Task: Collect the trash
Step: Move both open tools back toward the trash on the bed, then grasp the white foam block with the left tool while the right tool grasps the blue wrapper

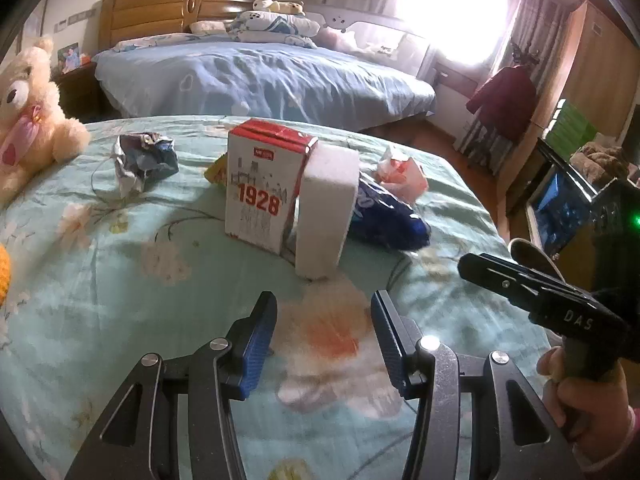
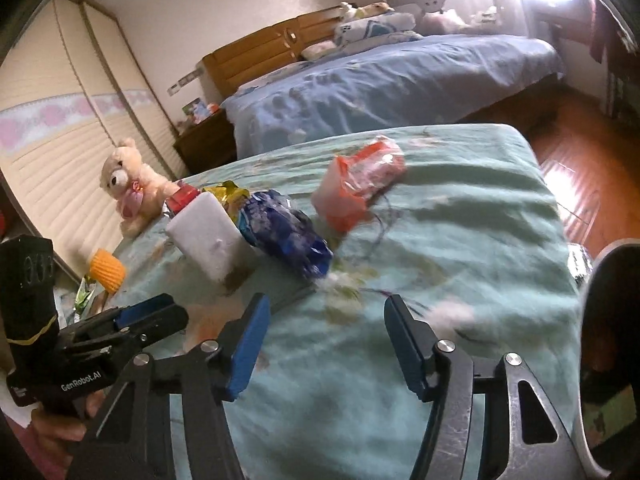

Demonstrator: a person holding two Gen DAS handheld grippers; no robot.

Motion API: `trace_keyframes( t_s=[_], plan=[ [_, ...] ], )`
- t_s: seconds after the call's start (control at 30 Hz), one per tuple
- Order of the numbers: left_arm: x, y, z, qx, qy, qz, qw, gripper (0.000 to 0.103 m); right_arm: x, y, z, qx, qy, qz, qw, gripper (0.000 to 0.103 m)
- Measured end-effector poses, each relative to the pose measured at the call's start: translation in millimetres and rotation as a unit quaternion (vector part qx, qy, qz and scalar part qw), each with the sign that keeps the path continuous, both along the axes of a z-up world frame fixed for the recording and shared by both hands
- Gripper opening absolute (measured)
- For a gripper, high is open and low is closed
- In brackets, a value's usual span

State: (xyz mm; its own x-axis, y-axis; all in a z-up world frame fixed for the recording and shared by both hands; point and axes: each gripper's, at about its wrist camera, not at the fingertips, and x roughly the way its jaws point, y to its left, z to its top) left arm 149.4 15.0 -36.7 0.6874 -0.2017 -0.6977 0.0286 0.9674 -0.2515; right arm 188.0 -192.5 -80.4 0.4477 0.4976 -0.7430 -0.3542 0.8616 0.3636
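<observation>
While you hold both tongs low over the near bed (image 1: 100,280) with its pale green floral cover, each tilts down and forward toward the litter ahead. Your left tongs (image 1: 323,328) stand apart with nothing between the blue pads, only bedding below. Your right tongs (image 2: 327,334) also stand apart and empty, above bare cover. Seen from the left wrist camera, your right hand (image 1: 588,404) grips a black handle at the lower right, lettered "DAS". From the right wrist camera, your left hand (image 2: 52,432) grips its handle at the lower left, marked "GenRobot.AI".

Just beyond the left tongs stands an upright white carton (image 1: 266,184) with a red top and "1928" printed in red. A white foam block (image 1: 326,216) leans touching its right side. Behind the block lies a crumpled blue wrapper (image 1: 394,216), and farther back an orange and white plastic bag (image 1: 400,172). To the carton's left, apart from it, sits a crumpled blue and silver wrapper (image 1: 144,160). A cream teddy bear (image 1: 28,120) sits at the bed's left edge.
</observation>
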Motion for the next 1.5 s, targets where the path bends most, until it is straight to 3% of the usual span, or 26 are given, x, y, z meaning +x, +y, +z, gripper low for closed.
trace_keyframes(
  t_s=[0.33, 0.43, 0.53, 0.57, 0.7, 1.03, 1.5],
  plan=[
    [43.4, 4.8, -10.9, -0.005, 0.006, -0.005, 1.0000, 0.048, 29.4, 22.5, -10.2, 0.003, 0.010, 0.040, 0.999, 0.058],
    [50.1, 6.3, -12.8, -0.004, 0.003, -0.003, 1.0000, 0.048, 35.5, 29.0, -13.2, -0.003, 0.013, 0.050, 0.999, 0.049],
    [56.1, 5.8, -13.7, -0.007, -0.003, -0.011, 0.9999, 0.030, 41.4, 31.4, -16.7, 0.003, 0.021, 0.053, 0.998, 0.032],
    [57.8, 4.3, -14.2, -0.007, -0.003, -0.017, 0.9998, 0.025, 42.4, 31.2, -17.3, 0.004, 0.023, 0.053, 0.998, 0.032],
    [57.6, -1.1, -15.3, 0.006, -0.009, -0.026, 0.9996, 0.022, 36.7, 29.1, -15.5, 0.005, 0.022, 0.051, 0.998, 0.026],
    [32.8, -8.3, -7.7, 0.000, -0.017, -0.039, 0.9991, 0.021, -7.9, -11.8, 0.4, 0.017, 0.014, -0.011, 1.000, 0.021],
    [12.7, -48.7, -2.7, -0.007, -0.018, -0.102, 0.9946, 0.021, -62.3, -70.6, 14.9, 0.018, 0.003, -0.109, 0.994, 0.021]
  ],
)
